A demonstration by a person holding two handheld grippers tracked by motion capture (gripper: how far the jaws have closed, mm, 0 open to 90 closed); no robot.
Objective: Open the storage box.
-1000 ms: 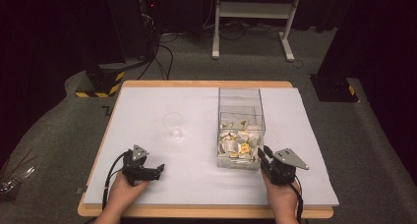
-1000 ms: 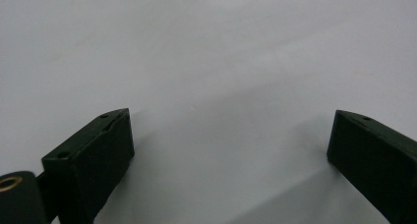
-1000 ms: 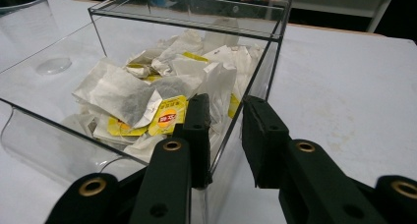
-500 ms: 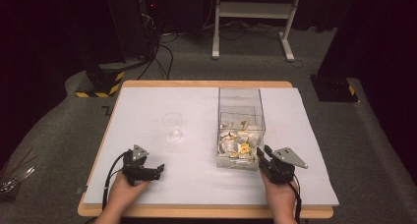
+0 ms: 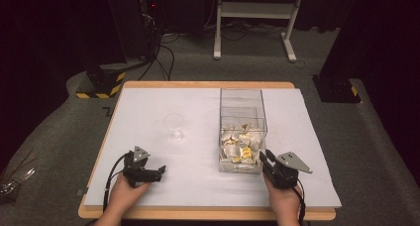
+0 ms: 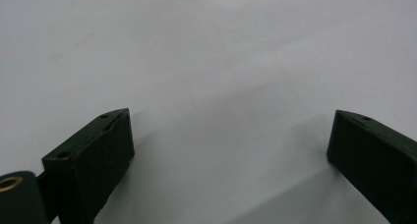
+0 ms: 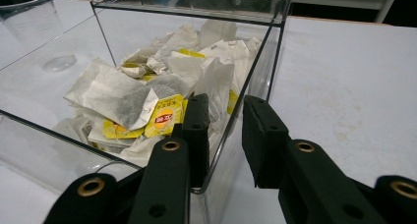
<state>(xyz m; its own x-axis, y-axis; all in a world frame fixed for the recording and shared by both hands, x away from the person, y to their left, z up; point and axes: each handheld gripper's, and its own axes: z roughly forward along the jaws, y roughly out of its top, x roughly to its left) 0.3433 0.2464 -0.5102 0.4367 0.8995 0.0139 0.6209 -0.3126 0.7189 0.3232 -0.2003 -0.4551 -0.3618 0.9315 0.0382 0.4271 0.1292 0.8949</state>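
Right gripper view: my right claw (image 7: 223, 130) pinches narrow around the clear box (image 7: 275, 52) wall, so any pull could tip tea bags (image 7: 123, 94) out.

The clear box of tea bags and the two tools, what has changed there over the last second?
Almost nothing moved. The right tool has its jaws astride the near corner wall of the clear box; they have just been closing after a brief opening. The left tool stays open on the table. The cup and tea bags are unmoved.
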